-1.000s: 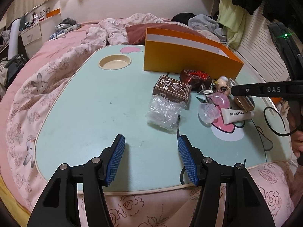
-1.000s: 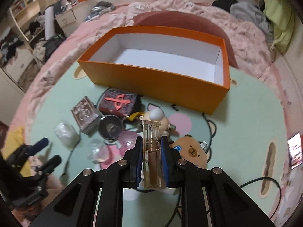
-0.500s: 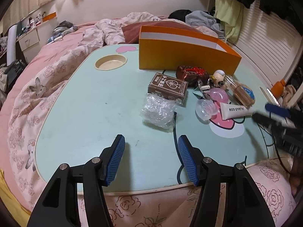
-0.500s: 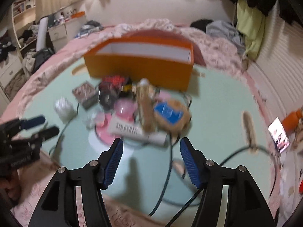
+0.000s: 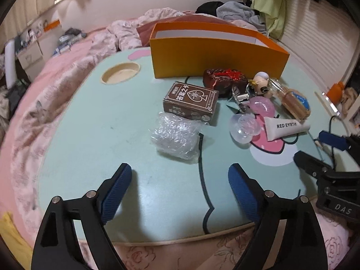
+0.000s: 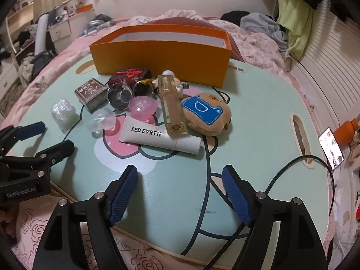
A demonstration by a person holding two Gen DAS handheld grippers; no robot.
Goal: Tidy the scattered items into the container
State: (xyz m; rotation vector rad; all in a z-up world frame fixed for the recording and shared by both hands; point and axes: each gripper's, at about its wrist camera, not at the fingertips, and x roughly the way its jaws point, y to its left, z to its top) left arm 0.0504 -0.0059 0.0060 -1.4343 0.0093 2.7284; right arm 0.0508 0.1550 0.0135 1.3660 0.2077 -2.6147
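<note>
An orange box (image 6: 157,56) with a white inside stands at the far side of the mint table (image 6: 175,193); it also shows in the left wrist view (image 5: 216,51). In front of it lie a clear perfume bottle (image 6: 171,105), a white tube (image 6: 157,137), a brown plush pouch (image 6: 205,112), a pink shell (image 6: 141,106), a card box (image 5: 191,100), a dark red pouch (image 5: 225,79) and a plastic wad (image 5: 175,137). My left gripper (image 5: 180,186) is open and empty near the front edge. My right gripper (image 6: 180,193) is open and empty, short of the tube.
A black cable (image 6: 292,168) runs over the table's right side. A phone (image 6: 331,148) and an orange bottle (image 6: 347,130) sit off the right edge. A round cup hole (image 5: 120,75) is at the far left. Pink bedding (image 5: 45,85) surrounds the table.
My right gripper held the perfume bottle a second ago; it has let go, opened and pulled back to the front edge. The bottle now lies among the items. The left view shifted slightly.
</note>
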